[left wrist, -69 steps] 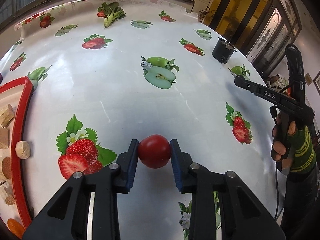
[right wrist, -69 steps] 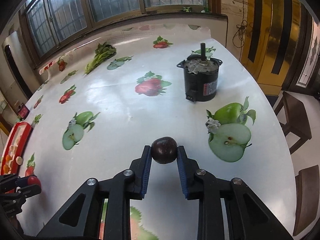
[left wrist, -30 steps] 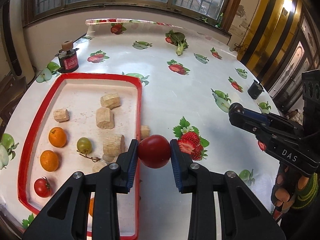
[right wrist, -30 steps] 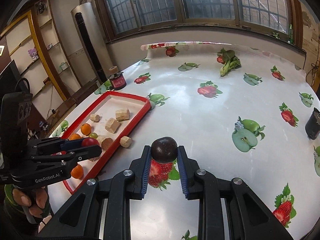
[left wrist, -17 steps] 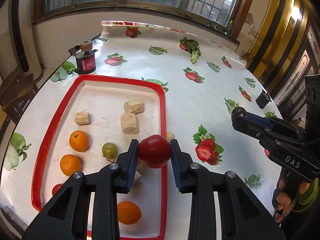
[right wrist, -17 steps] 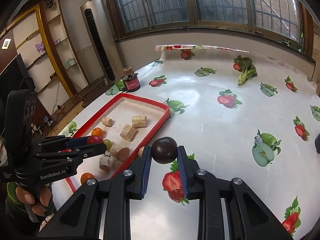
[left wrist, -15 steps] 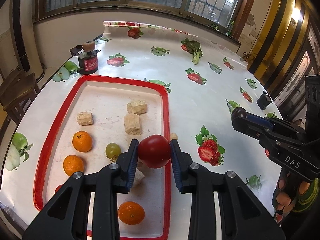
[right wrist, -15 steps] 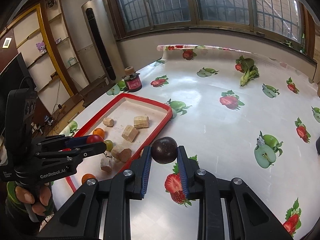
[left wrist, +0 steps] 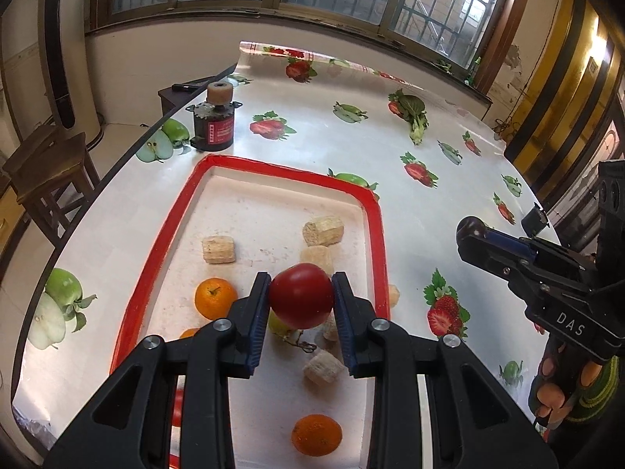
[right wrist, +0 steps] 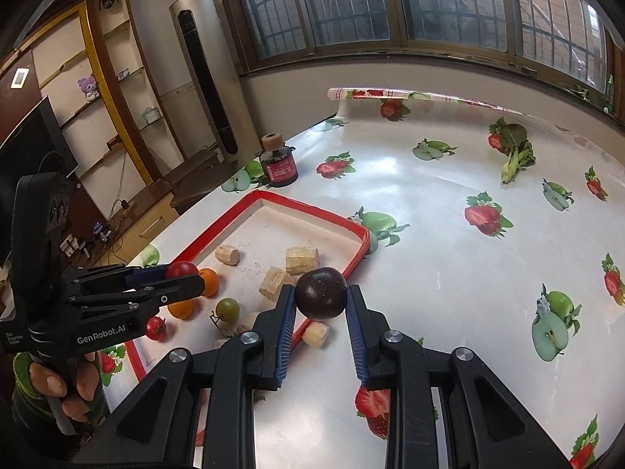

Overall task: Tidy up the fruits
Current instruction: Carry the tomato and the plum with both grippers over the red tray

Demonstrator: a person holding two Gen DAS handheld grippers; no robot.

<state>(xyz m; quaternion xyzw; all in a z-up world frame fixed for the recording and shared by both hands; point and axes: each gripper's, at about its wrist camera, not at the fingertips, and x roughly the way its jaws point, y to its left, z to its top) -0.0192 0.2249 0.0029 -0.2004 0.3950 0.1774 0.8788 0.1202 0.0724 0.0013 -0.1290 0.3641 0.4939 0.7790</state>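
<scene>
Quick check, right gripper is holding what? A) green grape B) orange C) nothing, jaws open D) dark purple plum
D: the right gripper is shut on the dark purple plum, its blue pads pressed to both sides; the left gripper holds the red tomato above the red tray.

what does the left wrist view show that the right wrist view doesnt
Only the left wrist view: the orange at the tray's near end and the wooden stool beside the table.

Only the right wrist view: the dark plum seen whole between the right gripper fingers, the small tomato seen whole, the tall air conditioner and the shelves.

Both: the red-rimmed tray with wood chunks, the motor, and the red tomato held by the left gripper.
</scene>
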